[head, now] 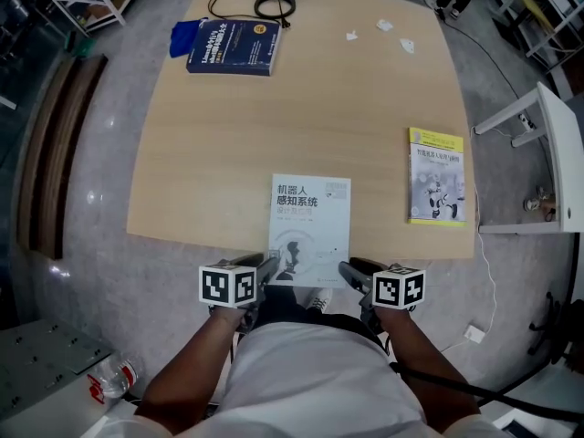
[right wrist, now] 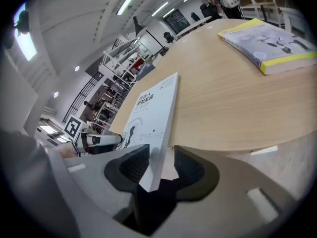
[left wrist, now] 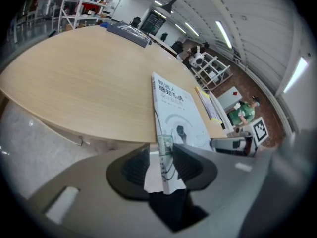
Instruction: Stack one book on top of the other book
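While the white book [head: 310,219] lies flat at the near edge of the table [head: 365,108], its near end hanging over the edge toward me, I have a gripper at each of its near corners. My left gripper [left wrist: 163,165] has its fingers spread wide. The book's left corner stands between them, with a clear gap on one side, so the pads do not pinch it. My right gripper [right wrist: 158,168] has the right corner between its fingers too. There the book leans against one pad and a narrow gap shows before the other, so the fingers are loosely apart around it rather than clamped. The yellow book [head: 436,176] lies flat near the table's right edge, well apart from the white one. A blue book [head: 234,46] lies at the far left corner.
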Tool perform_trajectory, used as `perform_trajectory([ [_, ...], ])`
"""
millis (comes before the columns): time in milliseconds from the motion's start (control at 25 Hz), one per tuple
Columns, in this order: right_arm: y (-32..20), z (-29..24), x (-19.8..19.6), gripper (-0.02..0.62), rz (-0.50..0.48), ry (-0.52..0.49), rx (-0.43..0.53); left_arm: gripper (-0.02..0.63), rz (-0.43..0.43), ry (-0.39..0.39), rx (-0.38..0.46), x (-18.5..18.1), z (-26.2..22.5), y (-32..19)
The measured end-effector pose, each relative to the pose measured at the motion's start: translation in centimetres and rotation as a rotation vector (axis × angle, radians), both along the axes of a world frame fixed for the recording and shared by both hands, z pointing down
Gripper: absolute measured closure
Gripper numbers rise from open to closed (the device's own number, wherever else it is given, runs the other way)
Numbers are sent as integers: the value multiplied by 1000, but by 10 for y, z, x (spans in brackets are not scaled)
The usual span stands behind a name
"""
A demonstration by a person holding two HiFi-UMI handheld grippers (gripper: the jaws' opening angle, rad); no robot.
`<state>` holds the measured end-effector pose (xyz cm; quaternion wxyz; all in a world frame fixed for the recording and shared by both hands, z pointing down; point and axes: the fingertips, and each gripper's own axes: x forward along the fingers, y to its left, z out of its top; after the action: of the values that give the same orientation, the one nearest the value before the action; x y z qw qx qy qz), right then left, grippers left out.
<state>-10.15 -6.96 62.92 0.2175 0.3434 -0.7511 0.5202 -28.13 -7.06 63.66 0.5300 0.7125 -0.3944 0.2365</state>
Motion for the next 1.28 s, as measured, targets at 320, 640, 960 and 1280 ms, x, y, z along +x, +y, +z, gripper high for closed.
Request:
perform_trajectory([
  [320,11,14,-5,387,80,-168,-88,466,-4,81,-33,6,2,2],
  [640,10,10,-18,441,98,-279,-88,454,-85,276,-117,20,8,14],
  [960,9,-14,-26,503,-35,-136,65,506,5,131,17,22,-6,7],
  [1280,3,-60,-8,509,-31,-79,187,505,87,75,134,47,-51,-4],
])
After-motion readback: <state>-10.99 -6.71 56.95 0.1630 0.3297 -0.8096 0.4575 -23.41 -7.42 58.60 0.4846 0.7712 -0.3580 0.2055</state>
